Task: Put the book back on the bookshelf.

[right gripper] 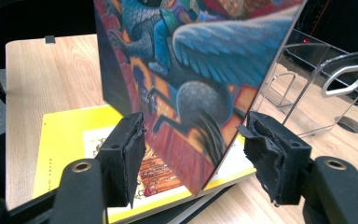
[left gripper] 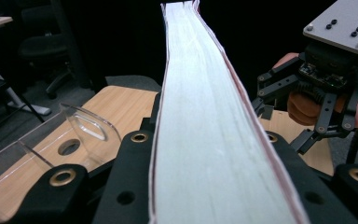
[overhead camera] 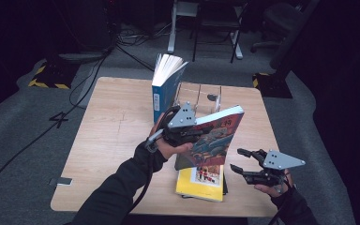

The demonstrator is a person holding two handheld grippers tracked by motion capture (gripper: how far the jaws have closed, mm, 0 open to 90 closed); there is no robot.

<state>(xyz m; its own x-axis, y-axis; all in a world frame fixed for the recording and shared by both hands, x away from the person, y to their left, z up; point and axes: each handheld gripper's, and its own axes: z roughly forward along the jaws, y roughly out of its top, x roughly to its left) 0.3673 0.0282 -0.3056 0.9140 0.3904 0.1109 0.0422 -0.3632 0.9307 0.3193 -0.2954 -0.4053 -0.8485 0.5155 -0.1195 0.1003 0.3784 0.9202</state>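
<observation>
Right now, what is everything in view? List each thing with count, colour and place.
Illustrated book: one, blue and red cover, lifted and tilted above the stack, clamped in the left gripper.
Yellow book: one, yellow, flat on top of a stack at the table's near edge; something dark lies under it, too hidden to tell what.
Blue book: one, blue cover, standing upright with pages fanned, beside the clear rack.
Clear rack: one, transparent, far middle of the table.
Table: one, light wood.
Chairs and cables: dark, on the floor behind.
Left gripper: one, black with a grey plate, shut on the illustrated book.
Right gripper: one, black with a grey plate, jaws open, to the right of the stack.
</observation>
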